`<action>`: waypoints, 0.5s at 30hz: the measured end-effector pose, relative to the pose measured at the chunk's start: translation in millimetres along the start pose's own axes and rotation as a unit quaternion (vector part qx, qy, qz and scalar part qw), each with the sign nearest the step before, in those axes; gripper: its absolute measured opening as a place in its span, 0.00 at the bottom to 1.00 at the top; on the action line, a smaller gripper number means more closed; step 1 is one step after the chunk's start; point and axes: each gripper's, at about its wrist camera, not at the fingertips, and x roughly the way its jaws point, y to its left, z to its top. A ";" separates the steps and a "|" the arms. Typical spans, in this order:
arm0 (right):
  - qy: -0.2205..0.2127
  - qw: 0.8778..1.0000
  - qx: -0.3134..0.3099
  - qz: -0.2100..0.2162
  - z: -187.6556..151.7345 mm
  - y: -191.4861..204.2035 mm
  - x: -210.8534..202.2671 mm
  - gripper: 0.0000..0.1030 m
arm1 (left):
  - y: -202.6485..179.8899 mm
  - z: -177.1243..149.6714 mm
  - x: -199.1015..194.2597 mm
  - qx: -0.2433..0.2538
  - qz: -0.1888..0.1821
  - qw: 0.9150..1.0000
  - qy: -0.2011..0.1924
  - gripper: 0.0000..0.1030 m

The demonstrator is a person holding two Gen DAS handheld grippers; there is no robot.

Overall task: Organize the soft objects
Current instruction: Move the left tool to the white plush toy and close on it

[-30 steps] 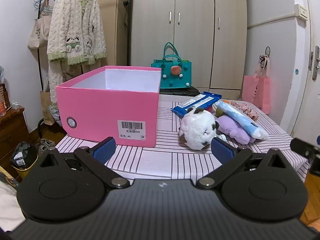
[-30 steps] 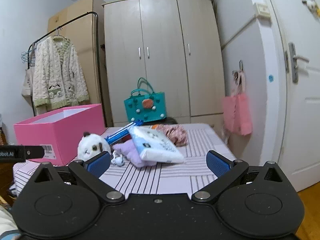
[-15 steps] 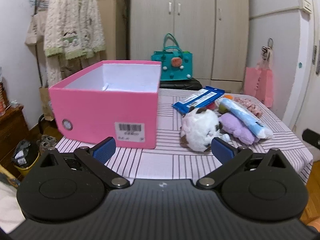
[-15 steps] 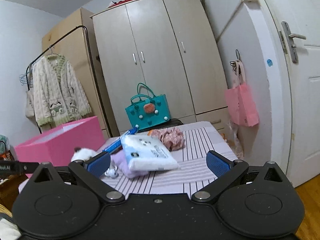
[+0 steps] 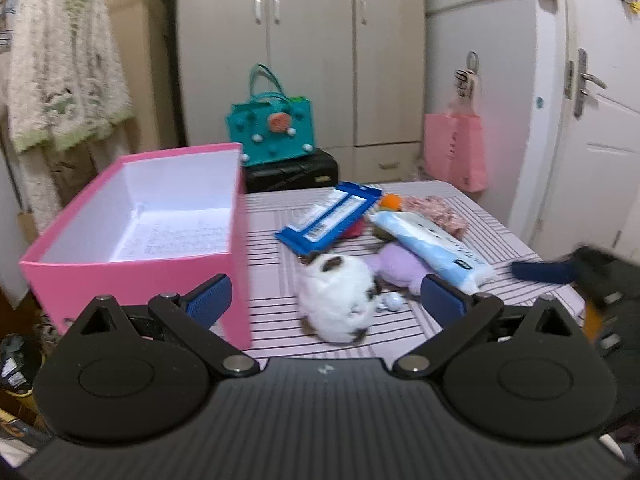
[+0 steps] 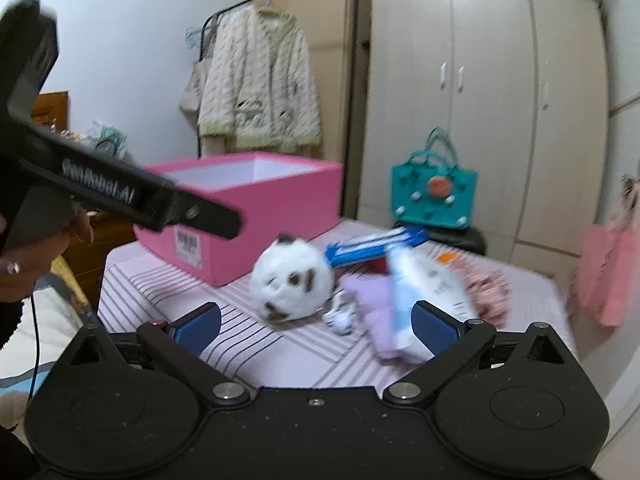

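Note:
An open, empty pink box [image 5: 136, 264] stands on the left of a striped table [image 5: 272, 276]; it also shows in the right wrist view [image 6: 256, 208]. A round white plush [image 5: 338, 300] [image 6: 292, 282] lies right of the box. Beside it lie a purple plush [image 5: 400, 266] [image 6: 374, 304], a pale blue tissue pack [image 5: 432, 246] [image 6: 424, 284], a blue packet [image 5: 332, 216] [image 6: 372, 246] and a pink floral cloth [image 5: 440, 214] [image 6: 486, 284]. My left gripper [image 5: 324, 296] is open above the white plush. My right gripper [image 6: 316, 322] is open in front of the pile.
A teal bag [image 5: 272, 128] sits on a black case [image 5: 292, 168] behind the table. A pink bag [image 5: 454, 156] hangs by the door at the right. A cardigan [image 5: 64, 84] hangs on a rack at the left. Wardrobes [image 5: 304, 40] stand behind.
Both grippers rose and tilted down over the table. The right gripper swung left toward the plush pile, and the left gripper now crosses its view. Both stayed open.

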 end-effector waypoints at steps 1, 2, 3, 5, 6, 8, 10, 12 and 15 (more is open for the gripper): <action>0.002 1.000 -0.001 0.006 -0.2 1.1 7.4 0.98 | -1.2 0.6 3.8 0.001 -0.005 1.000 0.003 0.97; 0.003 1.000 -0.002 0.011 -0.5 3.2 14.7 0.97 | -3.0 0.6 8.2 0.005 -0.014 1.000 0.006 0.94; 0.002 1.000 -0.001 0.017 -1.0 3.3 21.3 0.95 | -4.5 0.5 13.4 0.008 -0.024 1.000 0.013 0.91; -0.002 0.999 0.009 0.037 0.0 1.9 32.3 0.94 | -5.1 0.4 25.2 0.000 -0.044 0.999 0.032 0.83; -0.003 0.999 0.016 0.046 -0.4 -0.7 36.9 0.93 | -4.8 0.8 30.9 -0.003 -0.052 0.998 0.041 0.80; -0.001 0.998 0.021 0.055 -0.8 -4.2 48.3 0.89 | -4.4 1.7 42.1 -0.006 -0.056 0.997 0.052 0.79; 0.000 0.998 0.015 0.053 -1.0 -4.5 58.6 0.87 | -4.2 2.7 51.4 -0.004 -0.048 0.997 0.053 0.79; 0.005 0.999 0.007 0.043 -1.1 -2.4 67.6 0.86 | -3.1 3.9 61.3 -0.001 -0.037 0.998 0.054 0.79; 0.009 1.000 -0.003 0.029 0.2 1.8 79.1 0.84 | 0.0 4.7 75.4 -0.008 -0.024 0.998 0.060 0.79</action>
